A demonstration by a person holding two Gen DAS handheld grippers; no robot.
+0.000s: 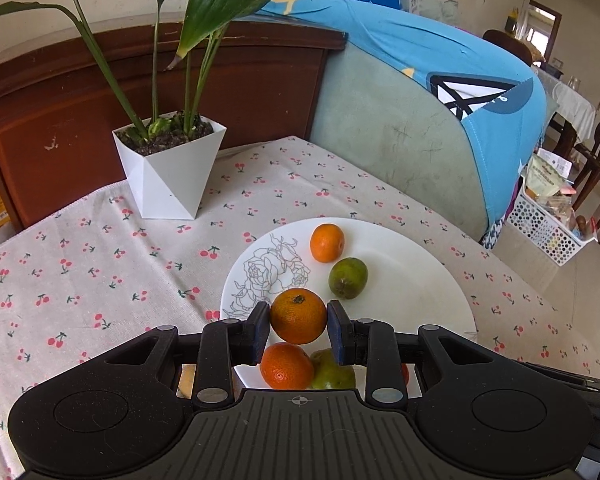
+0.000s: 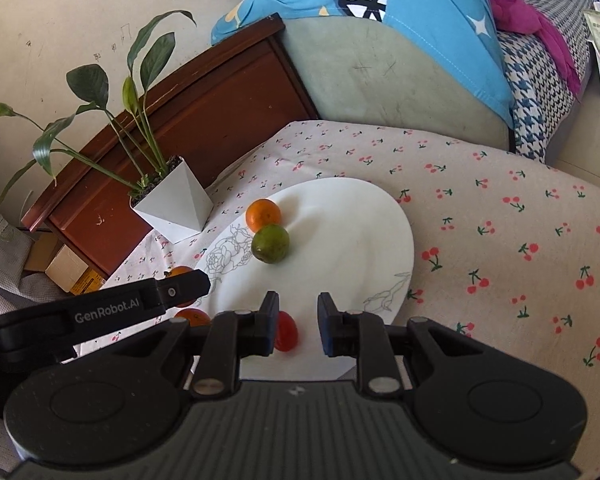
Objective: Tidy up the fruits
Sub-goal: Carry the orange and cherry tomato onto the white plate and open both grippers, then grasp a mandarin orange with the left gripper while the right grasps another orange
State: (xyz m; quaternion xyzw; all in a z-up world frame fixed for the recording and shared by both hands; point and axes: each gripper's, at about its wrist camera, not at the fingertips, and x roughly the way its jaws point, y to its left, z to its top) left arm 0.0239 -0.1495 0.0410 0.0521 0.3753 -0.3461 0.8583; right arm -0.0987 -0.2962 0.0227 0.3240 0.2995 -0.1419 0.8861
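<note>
A white plate (image 1: 412, 280) with a line-drawn rose lies on the cherry-print cloth. My left gripper (image 1: 298, 322) is shut on an orange mandarin (image 1: 298, 315), held just above the plate's near edge. On the plate sit another mandarin (image 1: 327, 242) and a green fruit (image 1: 348, 278). Under the held one lie a third mandarin (image 1: 286, 366) and a green fruit (image 1: 332, 372). My right gripper (image 2: 298, 322) is open and empty over the plate (image 2: 340, 220), with a small red fruit (image 2: 286, 331) below its left finger. The left gripper (image 2: 180, 286) shows at left there.
A white angular pot with a green plant (image 1: 170, 170) stands on the cloth behind the plate. A dark wooden headboard (image 1: 80, 120) and a cushion with blue cover (image 1: 420, 100) lie beyond. A white perforated basket (image 1: 544, 224) sits on the floor at right.
</note>
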